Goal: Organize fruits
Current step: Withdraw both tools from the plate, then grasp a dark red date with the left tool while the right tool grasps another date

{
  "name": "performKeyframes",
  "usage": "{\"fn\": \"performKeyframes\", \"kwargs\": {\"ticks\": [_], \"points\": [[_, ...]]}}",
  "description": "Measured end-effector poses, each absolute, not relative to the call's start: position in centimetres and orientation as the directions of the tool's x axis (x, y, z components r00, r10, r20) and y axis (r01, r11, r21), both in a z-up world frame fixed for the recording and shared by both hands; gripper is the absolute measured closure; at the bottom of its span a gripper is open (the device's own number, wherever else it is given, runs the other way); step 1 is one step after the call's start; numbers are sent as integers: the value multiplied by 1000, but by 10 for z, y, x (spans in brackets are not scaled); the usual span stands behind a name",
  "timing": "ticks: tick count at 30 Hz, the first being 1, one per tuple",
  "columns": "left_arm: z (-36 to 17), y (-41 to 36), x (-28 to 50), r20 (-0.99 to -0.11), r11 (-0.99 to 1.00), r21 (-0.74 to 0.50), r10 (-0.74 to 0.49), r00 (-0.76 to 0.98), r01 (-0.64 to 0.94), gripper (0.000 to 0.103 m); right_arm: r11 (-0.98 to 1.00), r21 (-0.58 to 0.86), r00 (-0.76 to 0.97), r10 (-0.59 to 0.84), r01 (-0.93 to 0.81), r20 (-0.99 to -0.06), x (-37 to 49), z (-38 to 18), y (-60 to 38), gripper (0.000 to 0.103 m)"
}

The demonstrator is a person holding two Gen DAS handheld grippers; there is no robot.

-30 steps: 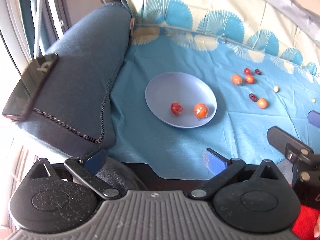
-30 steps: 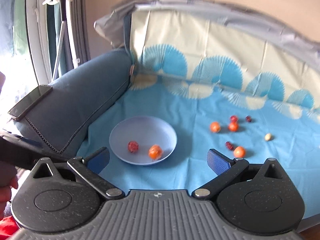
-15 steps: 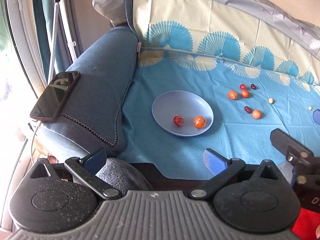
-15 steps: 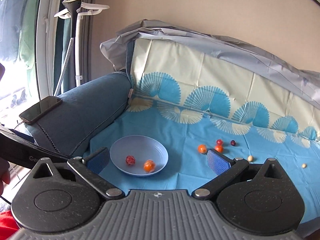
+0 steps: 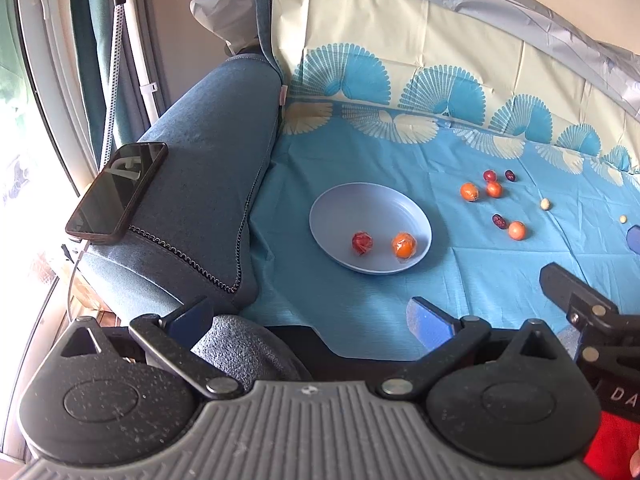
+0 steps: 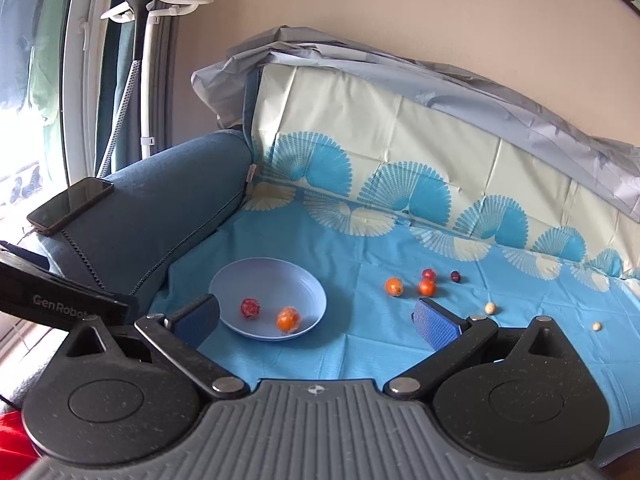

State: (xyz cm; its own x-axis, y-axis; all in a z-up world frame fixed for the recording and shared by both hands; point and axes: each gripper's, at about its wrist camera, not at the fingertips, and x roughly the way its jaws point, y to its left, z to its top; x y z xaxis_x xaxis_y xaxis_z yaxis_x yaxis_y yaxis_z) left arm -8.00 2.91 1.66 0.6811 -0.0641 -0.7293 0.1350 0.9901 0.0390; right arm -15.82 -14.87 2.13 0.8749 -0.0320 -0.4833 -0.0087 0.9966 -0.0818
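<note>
From the left wrist, the left gripper (image 5: 310, 318) gapes wide and empty, well short of the shallow pale-blue plastic plate (image 5: 340, 204) already holding two wrapped fruits. From the right wrist, the right gripper (image 6: 316, 316) is equally wide and empty; loose orange and red fruits (image 6: 394, 286) lie on the blue cloth right of the plate, so it should drop squarely over one and close gently.

I held my left gripper (image 5: 308, 316) low and level, its two blue-padded fingers (image 5: 430, 322) spread wide with nothing between them. My right gripper (image 6: 316, 316) sat just beside it, to its right, jaws equally wide and empty. Each gripper's black body showed at the edge of the other's view.
</note>
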Motion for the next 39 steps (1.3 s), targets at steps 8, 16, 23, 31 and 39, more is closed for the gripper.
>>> {"fn": "performKeyframes", "kwargs": {"ticks": [8, 16, 23, 31, 39], "points": [[9, 22, -74, -751, 988, 51, -60, 658, 149, 0, 999, -46, 871, -39, 20, -490, -153, 17, -160, 1], [5, 17, -69, -765, 987, 64, -49, 642, 150, 0, 999, -10, 867, -35, 35, -497, -146, 11, -174, 1], [5, 10, -61, -779, 986, 67, -43, 626, 151, 0, 998, 8, 861, -45, 57, -506, -138, 7, -189, 1], [8, -28, -45, -769, 976, 81, -68, 636, 202, 0, 986, 33, 859, -123, 161, -497, -130, 5, -228, 1], [-3, -90, 2, -798, 969, -19, -164, 580, 248, 0, 962, 46, 838, -210, 269, -504, -119, 0, -297, 1]]}}
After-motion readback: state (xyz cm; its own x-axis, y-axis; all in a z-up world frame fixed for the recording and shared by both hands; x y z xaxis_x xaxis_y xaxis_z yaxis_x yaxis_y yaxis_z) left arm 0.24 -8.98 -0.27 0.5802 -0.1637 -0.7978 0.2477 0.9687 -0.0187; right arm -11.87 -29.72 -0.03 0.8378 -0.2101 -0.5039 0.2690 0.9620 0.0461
